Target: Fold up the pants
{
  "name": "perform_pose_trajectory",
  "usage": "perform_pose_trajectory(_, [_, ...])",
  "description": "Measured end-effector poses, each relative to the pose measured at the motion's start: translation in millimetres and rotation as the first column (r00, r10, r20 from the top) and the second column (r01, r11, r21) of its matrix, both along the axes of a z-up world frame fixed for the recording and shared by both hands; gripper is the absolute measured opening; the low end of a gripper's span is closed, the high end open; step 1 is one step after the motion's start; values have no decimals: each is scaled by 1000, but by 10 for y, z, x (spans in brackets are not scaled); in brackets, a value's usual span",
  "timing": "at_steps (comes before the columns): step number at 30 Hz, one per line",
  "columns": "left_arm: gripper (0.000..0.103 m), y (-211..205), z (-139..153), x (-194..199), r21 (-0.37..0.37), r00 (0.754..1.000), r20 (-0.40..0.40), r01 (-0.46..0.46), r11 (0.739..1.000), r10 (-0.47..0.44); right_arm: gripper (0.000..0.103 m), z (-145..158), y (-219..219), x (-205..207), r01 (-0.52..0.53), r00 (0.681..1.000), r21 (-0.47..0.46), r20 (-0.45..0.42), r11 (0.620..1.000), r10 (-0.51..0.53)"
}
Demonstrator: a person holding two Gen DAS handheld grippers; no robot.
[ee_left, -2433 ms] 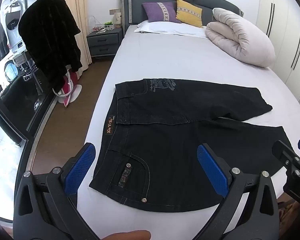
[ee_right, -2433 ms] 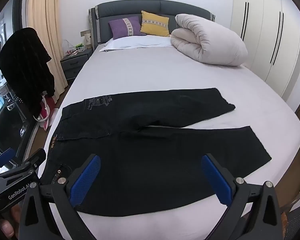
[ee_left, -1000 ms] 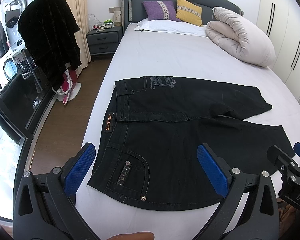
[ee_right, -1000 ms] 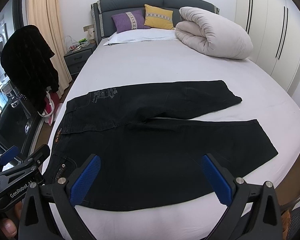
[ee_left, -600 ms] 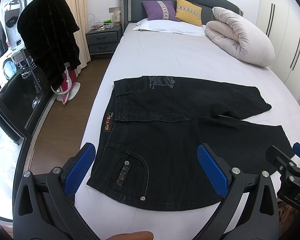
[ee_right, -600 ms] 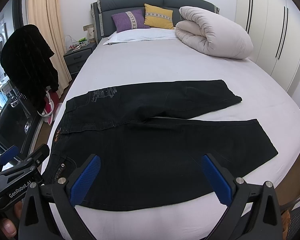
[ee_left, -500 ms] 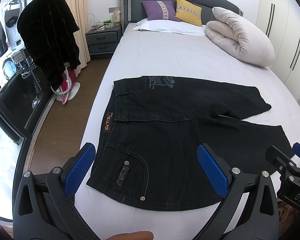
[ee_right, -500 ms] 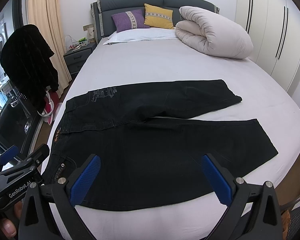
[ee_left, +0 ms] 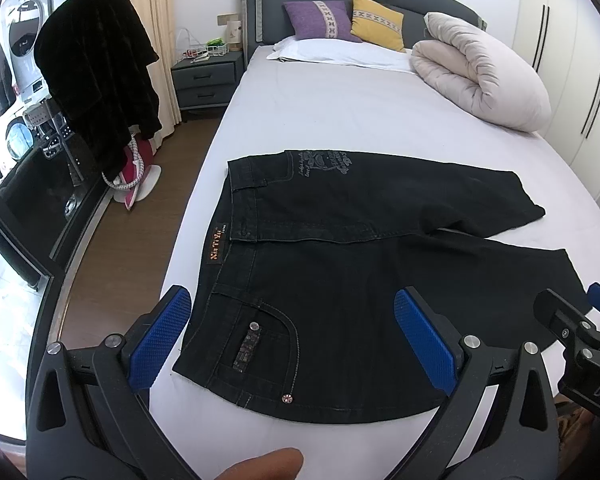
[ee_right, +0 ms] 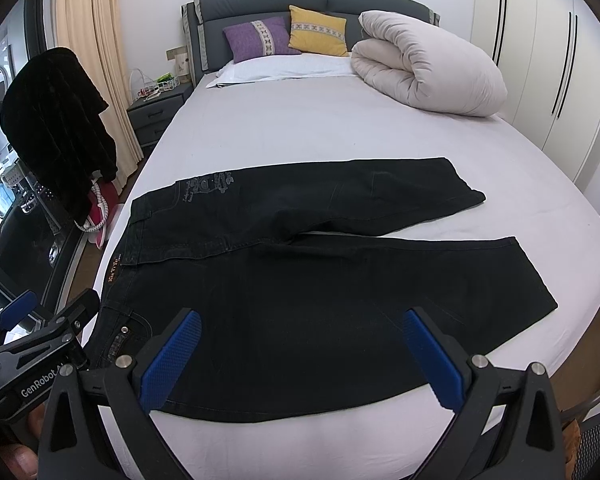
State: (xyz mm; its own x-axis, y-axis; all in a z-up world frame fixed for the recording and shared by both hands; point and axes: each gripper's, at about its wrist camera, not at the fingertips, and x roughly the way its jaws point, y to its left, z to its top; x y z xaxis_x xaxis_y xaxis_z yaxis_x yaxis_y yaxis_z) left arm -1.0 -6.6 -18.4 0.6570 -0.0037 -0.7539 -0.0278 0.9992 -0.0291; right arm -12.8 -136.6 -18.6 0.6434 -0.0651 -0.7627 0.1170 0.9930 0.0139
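Observation:
Black denim pants lie flat on the white bed sheet, waistband to the left and both legs spread to the right. They also show in the right wrist view. My left gripper is open and empty, held above the near waist pocket. My right gripper is open and empty, held above the near leg. The left gripper shows at the lower left of the right wrist view.
A rolled duvet and pillows lie at the head of the bed. A nightstand and a dark garment on a stand are on the left beside the wood floor. Wardrobes line the right wall.
Both grippers have drifted slightly; the view of the pants has shifted a little. The pants have not moved and both grippers stay open.

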Motion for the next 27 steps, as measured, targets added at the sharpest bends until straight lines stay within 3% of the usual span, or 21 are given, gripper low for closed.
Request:
perform_pose_trajectory(5, [103, 111, -51, 75, -51, 1000, -21, 3, 999, -4, 103, -41, 9, 33, -4, 1000, -3, -11, 1000, 4])
perform_pose_trajectory(10, [103, 278, -177, 240, -201, 998, -55, 29, 979, -41, 103, -53, -9, 123, -11, 999, -2, -31, 1000, 11])
perform_pose_trajectory(17, [103, 473, -287, 440, -358, 997, 31, 74, 931, -68, 103, -125, -43, 309, -43, 998, 11, -36, 999, 44])
perform_pose_trajectory(19, [103, 506, -334, 506, -370, 997, 32, 80, 925, -73, 103, -126, -55, 402, -68, 997, 16, -20, 998, 69])
perform_pose_trajectory(22, [103, 511, -517, 749, -372, 989, -71, 92, 924, -127, 103, -124, -78, 586, -129, 992, 16, 3, 992, 129])
perform_pose_trajectory(24, [103, 608, -622, 957, -371, 989, -113, 45, 927, -93, 103, -138, -107, 743, -181, 983, 19, 6, 983, 181])
perform_pose_trajectory(27, [103, 772, -617, 1405, -364, 992, -49, 89, 927, -114, 103, -173, -180, 980, -258, 966, 28, 6, 966, 258])
